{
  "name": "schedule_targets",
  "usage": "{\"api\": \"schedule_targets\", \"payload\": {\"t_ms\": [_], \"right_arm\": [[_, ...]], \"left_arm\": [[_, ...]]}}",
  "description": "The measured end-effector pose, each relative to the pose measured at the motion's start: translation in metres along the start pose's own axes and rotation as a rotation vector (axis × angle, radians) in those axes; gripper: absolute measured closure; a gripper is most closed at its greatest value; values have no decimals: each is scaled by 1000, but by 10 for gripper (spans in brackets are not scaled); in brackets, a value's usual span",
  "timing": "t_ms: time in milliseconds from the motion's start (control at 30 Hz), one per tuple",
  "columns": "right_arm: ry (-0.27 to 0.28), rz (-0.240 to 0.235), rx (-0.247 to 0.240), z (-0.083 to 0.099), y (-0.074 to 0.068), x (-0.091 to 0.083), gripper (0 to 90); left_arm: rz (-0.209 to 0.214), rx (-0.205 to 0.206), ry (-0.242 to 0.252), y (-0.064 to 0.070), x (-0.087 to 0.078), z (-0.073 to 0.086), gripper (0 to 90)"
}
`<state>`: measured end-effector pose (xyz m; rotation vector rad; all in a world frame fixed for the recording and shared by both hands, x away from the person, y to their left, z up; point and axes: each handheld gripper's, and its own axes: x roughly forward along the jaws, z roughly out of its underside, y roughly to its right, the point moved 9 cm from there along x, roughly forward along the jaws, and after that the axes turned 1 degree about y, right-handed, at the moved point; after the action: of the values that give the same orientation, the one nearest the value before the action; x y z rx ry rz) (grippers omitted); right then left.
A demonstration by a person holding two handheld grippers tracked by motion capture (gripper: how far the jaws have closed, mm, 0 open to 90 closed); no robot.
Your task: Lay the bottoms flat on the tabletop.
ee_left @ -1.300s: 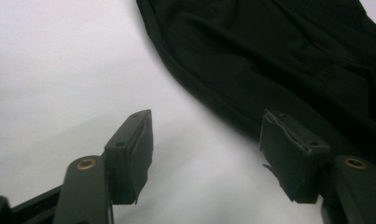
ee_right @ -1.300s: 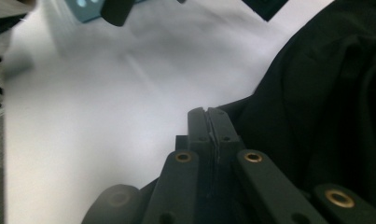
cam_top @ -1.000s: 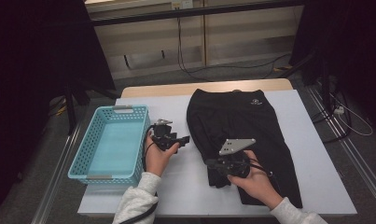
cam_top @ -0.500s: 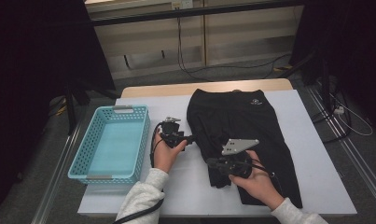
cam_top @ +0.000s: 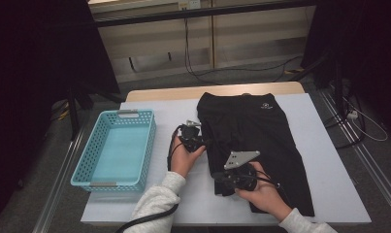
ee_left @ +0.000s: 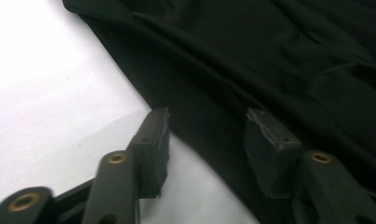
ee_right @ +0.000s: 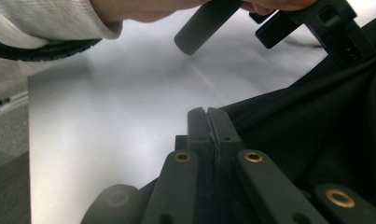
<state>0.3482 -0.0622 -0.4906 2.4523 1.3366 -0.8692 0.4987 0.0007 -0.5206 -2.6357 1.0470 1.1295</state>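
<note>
Black folded cloth garment lay flat on the white-topped desk, long axis running from the near edge toward the far edge, right of the light-blue plastic mesh basket. Left tongs were spread open, astride the garment's left edge: one jaw over bare white desk, the other over dark cloth, fabric lying ahead and to the right. In the high view, left tongs sat just beside that edge at mid-length, hand palm-up beneath, forearm angled in from the near side. Right tongs were pressed together at the garment's near left corner, probably pinching cloth, though no fabric could be seen between the tips. Right hand rested on the garment, wrist low. Left tongs judged nearer to the free edge; closing on it looked like the coming move.
</note>
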Motion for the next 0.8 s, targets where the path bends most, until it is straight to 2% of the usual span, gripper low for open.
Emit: {"api": "schedule_targets", "payload": {"t_ms": [67, 133, 267, 367, 400, 467, 600, 633, 733, 800], "right_arm": [[-1, -1, -3, 1, 0, 2, 894], [-2, 5, -4, 1, -1, 3, 894], [-1, 4, -10, 0, 0, 3, 894], [2, -3, -6, 0, -1, 4, 894], [2, -3, -5, -1, -1, 5, 894], [1, -6, -12, -1, -2, 5, 894], [7, -10, -3, -2, -3, 6, 894], [9, -7, 1, -3, -3, 6, 894], [18, -12, 4, -5, -4, 6, 894], [22, -21, 7, -7, -5, 8, 895]], "left_arm": [[-5, 5, -4, 1, -1, 1, 589], [-1, -10, -14, 1, -2, 2, 667], [-18, -27, -13, 0, -2, 3, 785], [1, -57, -28, 2, -3, 4, 878], [-1, -52, -26, 2, -2, 4, 900], [2, -46, -34, 3, -3, 4, 900], [24, -87, -46, 0, -7, 5, 900], [33, -97, -61, -2, -10, 6, 900], [33, -118, -56, -11, -20, 4, 900], [24, -133, -35, -17, -28, 1, 900]]}}
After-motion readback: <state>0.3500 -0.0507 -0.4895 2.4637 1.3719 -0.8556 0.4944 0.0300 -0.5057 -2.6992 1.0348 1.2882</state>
